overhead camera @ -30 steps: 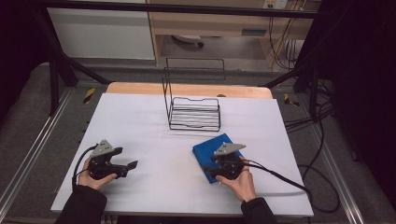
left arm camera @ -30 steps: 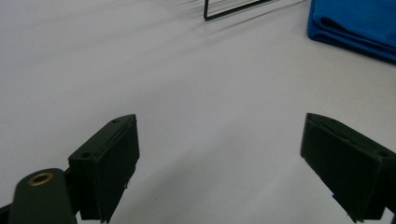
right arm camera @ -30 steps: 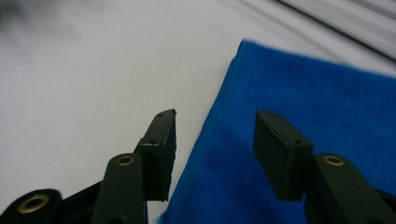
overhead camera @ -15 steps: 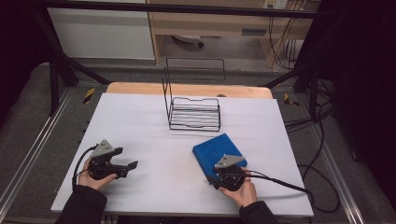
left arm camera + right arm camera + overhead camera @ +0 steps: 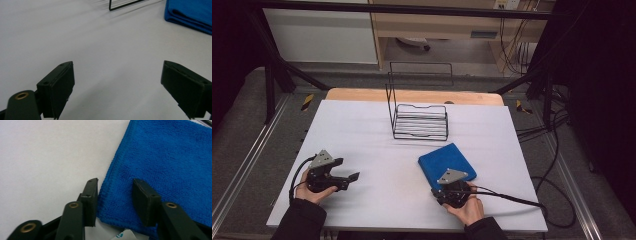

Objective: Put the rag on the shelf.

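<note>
2 parted jaws of the right gripper (image 5: 115,197) straddle the blue cloth's (image 5: 170,162) corner.

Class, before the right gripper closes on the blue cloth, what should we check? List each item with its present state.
1. Right gripper jaws apart: ok.
2. Corner of the folded blue cloth lies between those jaws: ok.
3. Jaws low enough to catch every layer: cannot tell.
4. Left gripper open and away from the cloth, over bare white table: ok.
5. Wire rack stands apart from the cloth: ok.
6. White label under the cloth's near edge kept out of the grip: cannot tell.
</note>
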Demonstrator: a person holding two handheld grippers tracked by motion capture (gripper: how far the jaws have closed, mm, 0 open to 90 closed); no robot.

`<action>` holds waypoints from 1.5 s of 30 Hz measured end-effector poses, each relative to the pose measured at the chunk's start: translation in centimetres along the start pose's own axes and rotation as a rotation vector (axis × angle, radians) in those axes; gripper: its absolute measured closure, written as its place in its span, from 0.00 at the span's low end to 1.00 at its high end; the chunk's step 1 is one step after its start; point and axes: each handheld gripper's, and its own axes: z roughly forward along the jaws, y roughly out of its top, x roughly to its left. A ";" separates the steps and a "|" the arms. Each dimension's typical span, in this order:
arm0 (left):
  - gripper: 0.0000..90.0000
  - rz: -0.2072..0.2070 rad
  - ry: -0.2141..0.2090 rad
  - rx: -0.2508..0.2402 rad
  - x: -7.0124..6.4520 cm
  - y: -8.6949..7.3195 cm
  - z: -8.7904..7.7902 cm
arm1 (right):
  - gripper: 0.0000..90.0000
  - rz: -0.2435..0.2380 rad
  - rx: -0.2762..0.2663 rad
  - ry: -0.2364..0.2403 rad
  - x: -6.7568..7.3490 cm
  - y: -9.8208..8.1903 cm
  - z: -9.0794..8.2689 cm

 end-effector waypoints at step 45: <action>0.14 -0.005 0.015 0.006 0.2 0.0 0.0 | 0.95 0.270 -0.128 0.259 5.3 7.3 3.6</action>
